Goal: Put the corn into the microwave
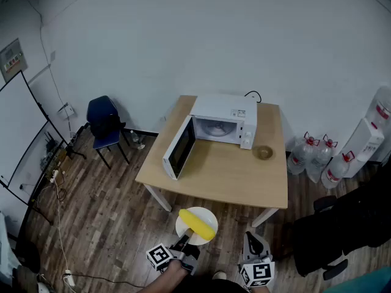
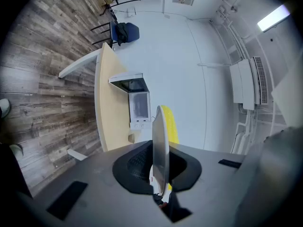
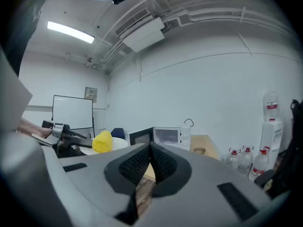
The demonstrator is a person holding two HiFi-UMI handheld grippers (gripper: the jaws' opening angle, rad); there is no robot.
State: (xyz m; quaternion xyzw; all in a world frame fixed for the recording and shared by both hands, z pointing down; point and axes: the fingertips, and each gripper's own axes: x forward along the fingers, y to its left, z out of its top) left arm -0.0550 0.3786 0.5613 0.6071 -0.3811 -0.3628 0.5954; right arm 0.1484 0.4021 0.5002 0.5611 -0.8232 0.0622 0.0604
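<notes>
A yellow corn cob point(image 1: 197, 223) lies on a white plate point(image 1: 206, 215), which hangs over the wooden floor just in front of the table. My left gripper point(image 1: 183, 244) is shut on the plate's near rim. In the left gripper view the plate point(image 2: 159, 150) stands edge-on between the pads, with the corn point(image 2: 170, 124) behind it. The white microwave point(image 1: 223, 122) stands at the back of the table, its door point(image 1: 179, 148) swung open to the left. My right gripper point(image 1: 254, 242) is beside the plate, shut and holding nothing point(image 3: 150, 157); its view shows the corn point(image 3: 102, 142) and the microwave point(image 3: 168, 137).
The wooden table point(image 1: 232, 179) also bears a small brown bowl point(image 1: 264, 152) right of the microwave. A blue chair point(image 1: 105, 122) stands to the left. Water bottles point(image 1: 311, 154) and a dispenser point(image 1: 372, 136) are at the right wall. Cables lie on the floor at left.
</notes>
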